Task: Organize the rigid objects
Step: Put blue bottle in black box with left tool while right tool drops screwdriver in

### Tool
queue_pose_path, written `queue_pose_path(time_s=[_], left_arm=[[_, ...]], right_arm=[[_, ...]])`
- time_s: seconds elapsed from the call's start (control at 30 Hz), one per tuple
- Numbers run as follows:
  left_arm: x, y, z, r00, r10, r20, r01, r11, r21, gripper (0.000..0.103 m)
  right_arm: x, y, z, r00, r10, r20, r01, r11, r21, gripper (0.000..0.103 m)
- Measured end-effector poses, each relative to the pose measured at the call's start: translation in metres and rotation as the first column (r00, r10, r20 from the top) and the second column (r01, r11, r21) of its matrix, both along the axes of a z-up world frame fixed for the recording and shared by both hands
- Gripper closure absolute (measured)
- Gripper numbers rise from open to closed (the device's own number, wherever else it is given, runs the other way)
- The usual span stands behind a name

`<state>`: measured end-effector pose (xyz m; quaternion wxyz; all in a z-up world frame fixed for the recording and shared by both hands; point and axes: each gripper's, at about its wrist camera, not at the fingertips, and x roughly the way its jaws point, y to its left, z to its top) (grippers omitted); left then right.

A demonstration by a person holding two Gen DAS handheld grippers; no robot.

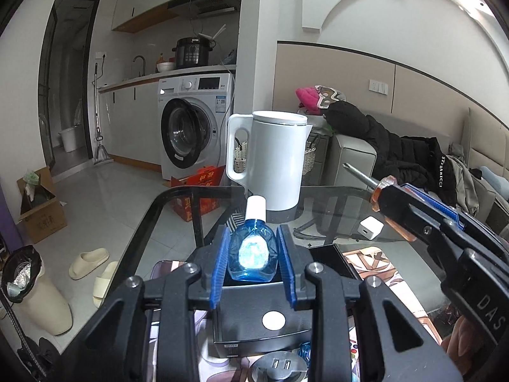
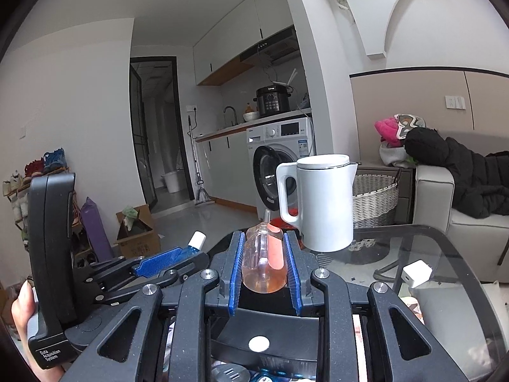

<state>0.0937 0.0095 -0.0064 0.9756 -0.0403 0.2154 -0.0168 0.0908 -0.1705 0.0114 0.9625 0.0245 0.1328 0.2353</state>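
I am gripping a small blue bottle [image 1: 253,250] with a white cap in my left tongs [image 1: 253,254], holding it above the glass bench [image 1: 334,203]. My right tongs [image 2: 264,265] are clamping an orange-handled screwdriver [image 2: 265,262]. A white kettle [image 1: 273,159] is standing at the far side.

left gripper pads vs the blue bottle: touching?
Touching. The left wrist view shows the blue bottle clamped between both blue pads of the left gripper, no gap on either side, bottle lifted above the black box.
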Motion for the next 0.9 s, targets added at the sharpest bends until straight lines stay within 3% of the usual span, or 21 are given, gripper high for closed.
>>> queue_pose_path(time_s=[0.33,0.57,0.8,0.9], left_arm=[[0.023,-0.006,-0.014,0.997,0.010,-0.081,-0.010,1.000,-0.006,0.074],[0.042,-0.005,-0.031,0.978,0.007,-0.208,-0.010,1.000,-0.012,0.074],[0.060,-0.007,-0.054,0.935,-0.008,-0.356,0.009,1.000,0.002,0.074],[0.065,-0.008,-0.063,0.912,-0.011,-0.410,0.016,1.000,0.009,0.074]], right_arm=[[0.032,0.004,-0.020,0.996,-0.002,-0.090,0.000,1.000,-0.023,0.079],[0.057,0.014,-0.040,0.978,-0.012,-0.207,-0.004,0.997,-0.073,0.079],[0.085,0.024,-0.069,0.926,-0.031,-0.375,-0.031,0.987,-0.158,0.079],[0.093,0.025,-0.087,0.890,-0.040,-0.454,-0.052,0.981,-0.188,0.079]])
